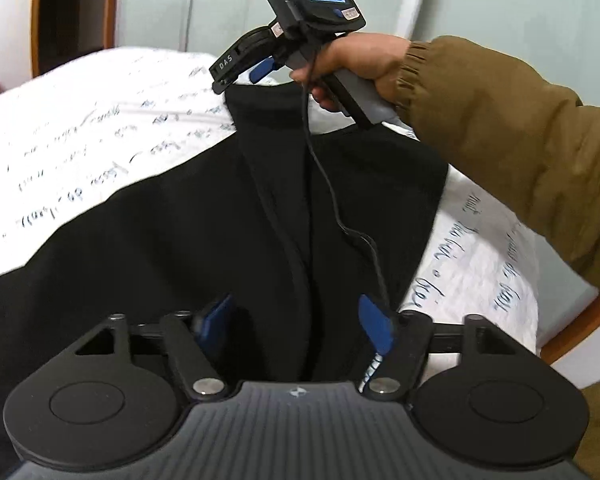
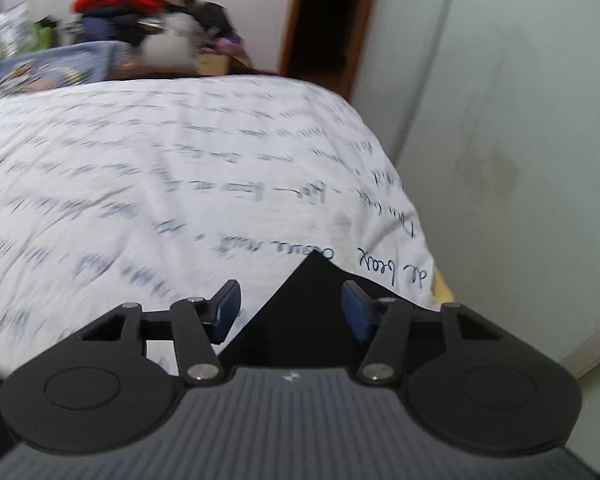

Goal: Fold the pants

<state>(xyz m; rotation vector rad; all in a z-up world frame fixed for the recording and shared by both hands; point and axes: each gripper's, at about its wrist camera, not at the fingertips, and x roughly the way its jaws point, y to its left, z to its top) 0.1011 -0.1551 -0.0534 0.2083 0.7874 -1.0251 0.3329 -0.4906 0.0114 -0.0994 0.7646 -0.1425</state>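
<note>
Black pants (image 1: 204, 224) lie spread over a white bed cover with blue handwriting print (image 1: 84, 120). My left gripper (image 1: 296, 324) is open just above the near part of the pants, its blue pads on either side of a fold. My right gripper (image 1: 240, 76) is seen in the left wrist view, held by a hand in a brown sleeve, at the far end of the pants. In the right wrist view the right gripper (image 2: 290, 312) is open, with a pointed corner of the black pants (image 2: 300, 308) between its jaws, untouched by the pads.
The bed's edge drops off to the right, with a wooden frame (image 1: 580, 328) and a pale green wall (image 2: 520, 120) beyond. A pile of clothes and clutter (image 2: 116, 12) sits past the far end of the bed. A dark doorway (image 2: 324, 16) is behind.
</note>
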